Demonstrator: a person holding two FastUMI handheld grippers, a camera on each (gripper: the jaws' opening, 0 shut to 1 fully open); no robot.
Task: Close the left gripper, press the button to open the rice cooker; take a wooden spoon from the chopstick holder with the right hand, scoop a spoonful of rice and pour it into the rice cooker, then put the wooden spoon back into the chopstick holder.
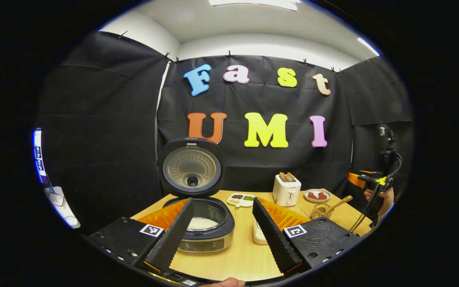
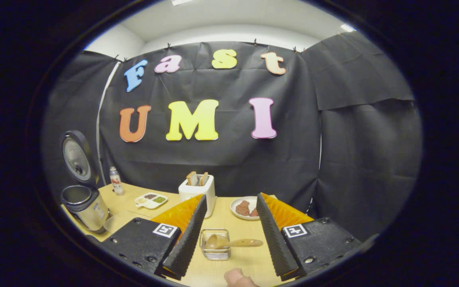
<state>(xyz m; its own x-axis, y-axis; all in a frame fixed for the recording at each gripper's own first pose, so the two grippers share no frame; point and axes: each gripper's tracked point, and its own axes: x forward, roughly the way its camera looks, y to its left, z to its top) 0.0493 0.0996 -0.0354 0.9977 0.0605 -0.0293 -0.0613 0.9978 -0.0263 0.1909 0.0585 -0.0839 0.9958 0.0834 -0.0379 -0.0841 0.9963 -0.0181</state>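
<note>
A pale wooden table point(image 1: 245, 255) fills a booth draped in black cloth. In the left gripper view, the rice cooker point(image 1: 205, 229) stands with its lid point(image 1: 191, 167) already swung upright and white rice visible in the pot. The left gripper point(image 1: 223, 231) is spread wide and grasps nothing, its 2 fingers framing the cooker's right side. A toaster point(image 1: 287, 190), a divided dish point(image 1: 241, 199) and a plate point(image 1: 317, 195) sit behind. Farther right, the wooden spoon point(image 1: 339, 203) leans out of the chopstick holder point(image 1: 320, 211), with the right gripper point(image 1: 373, 179) and a hand beside it.

In the right gripper view, the right gripper point(image 2: 229, 231) is also released and empty, and the chopstick holder point(image 2: 215, 244) lies between its fingers with the wooden spoon point(image 2: 233, 242) resting across the rim, handle pointing right.

The risk, as I judge it, is the spoon's lie: a pinch on the tilted handle could slip or tip the light wire holder. A loaded spoon carried across the table could spill rice.

The holder's base is partly cut off low in the right gripper view. The source of loose rice is unclear, and a white container in the left gripper view is half hidden behind a finger
</note>
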